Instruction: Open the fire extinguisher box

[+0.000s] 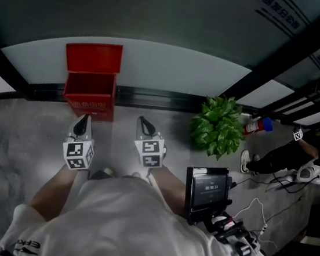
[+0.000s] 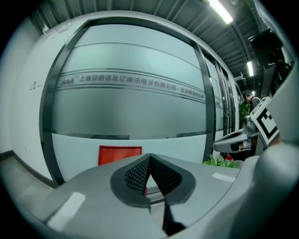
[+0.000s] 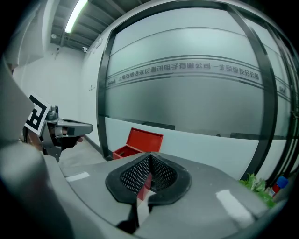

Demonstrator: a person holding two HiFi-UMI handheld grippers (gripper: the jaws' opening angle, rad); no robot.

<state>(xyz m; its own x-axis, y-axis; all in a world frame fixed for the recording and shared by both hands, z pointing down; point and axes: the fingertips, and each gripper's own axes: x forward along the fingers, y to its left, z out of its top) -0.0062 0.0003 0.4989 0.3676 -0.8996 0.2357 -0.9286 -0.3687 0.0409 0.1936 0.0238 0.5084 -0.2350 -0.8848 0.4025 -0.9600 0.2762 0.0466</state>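
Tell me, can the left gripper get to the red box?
Probably yes: only floor lies between the left gripper and the red box; the plant stands well to its right.

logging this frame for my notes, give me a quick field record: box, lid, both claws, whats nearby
box: red fire extinguisher box, on the floor against the glass wall
lid: lid raised, standing upright at the back
left claw: left claw shut, empty, short of the box
right claw: right claw shut, empty, short of the box
nearby: green plant right of the box
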